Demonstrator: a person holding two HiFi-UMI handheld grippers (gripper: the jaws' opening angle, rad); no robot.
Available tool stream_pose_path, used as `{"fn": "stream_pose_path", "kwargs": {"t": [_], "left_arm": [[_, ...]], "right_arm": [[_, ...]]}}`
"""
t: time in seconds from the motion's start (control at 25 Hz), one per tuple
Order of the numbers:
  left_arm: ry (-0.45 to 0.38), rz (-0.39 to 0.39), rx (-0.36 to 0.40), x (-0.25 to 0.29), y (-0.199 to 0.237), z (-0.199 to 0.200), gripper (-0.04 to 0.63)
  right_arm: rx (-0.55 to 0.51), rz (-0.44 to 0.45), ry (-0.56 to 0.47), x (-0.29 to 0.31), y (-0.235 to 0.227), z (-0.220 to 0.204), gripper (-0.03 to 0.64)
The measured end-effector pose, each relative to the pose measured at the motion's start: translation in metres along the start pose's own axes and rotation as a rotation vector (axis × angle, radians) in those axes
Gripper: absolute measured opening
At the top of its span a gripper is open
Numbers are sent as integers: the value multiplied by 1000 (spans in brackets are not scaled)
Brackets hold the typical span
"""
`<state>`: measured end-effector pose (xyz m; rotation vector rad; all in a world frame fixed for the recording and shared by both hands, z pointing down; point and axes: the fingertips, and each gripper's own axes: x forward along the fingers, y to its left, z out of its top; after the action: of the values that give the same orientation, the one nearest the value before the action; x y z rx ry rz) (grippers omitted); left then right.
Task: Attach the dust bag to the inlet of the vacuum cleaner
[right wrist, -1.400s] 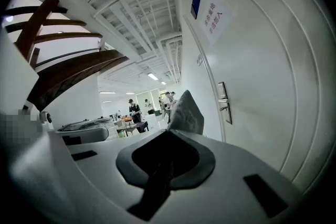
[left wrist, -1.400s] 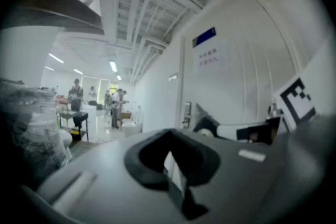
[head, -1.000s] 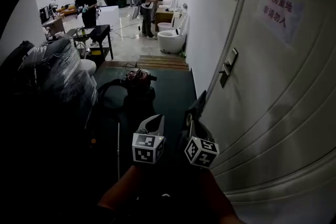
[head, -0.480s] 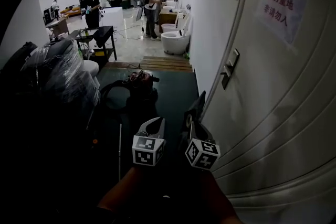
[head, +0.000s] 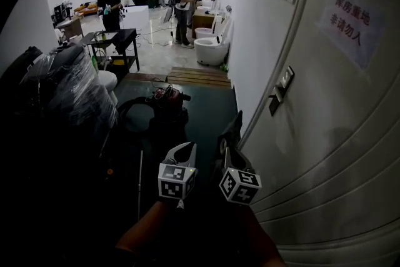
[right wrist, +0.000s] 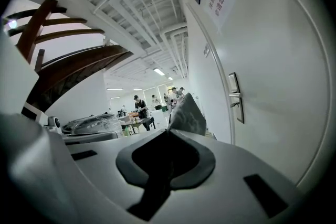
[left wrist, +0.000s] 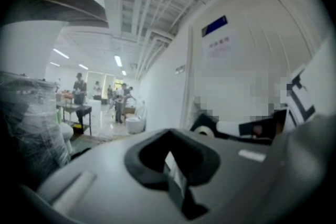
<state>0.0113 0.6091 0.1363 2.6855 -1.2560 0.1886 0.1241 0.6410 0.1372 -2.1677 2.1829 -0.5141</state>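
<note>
Down low in front of me, my left gripper has its jaws shut with nothing in them. Just beside it, my right gripper pinches the grey dust bag, which sticks up past the jaws. On my right is a white door. Farther ahead, the vacuum cleaner sits on the dark floor, well apart from the bag. Far away, people stand in a bright room.
</note>
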Motion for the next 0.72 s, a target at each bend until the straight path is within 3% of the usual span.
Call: {"fn": "stream_pose_path", "kwargs": {"t": [0.24,0.72], "left_arm": [[-12,-16,-22,62,47,12,-3],[-34,20,-60,159,190,57,-3]], "right_arm": [[-28,-2,-10,76,1,15,14],[-49,36,-6,246,47,62,14]]}}
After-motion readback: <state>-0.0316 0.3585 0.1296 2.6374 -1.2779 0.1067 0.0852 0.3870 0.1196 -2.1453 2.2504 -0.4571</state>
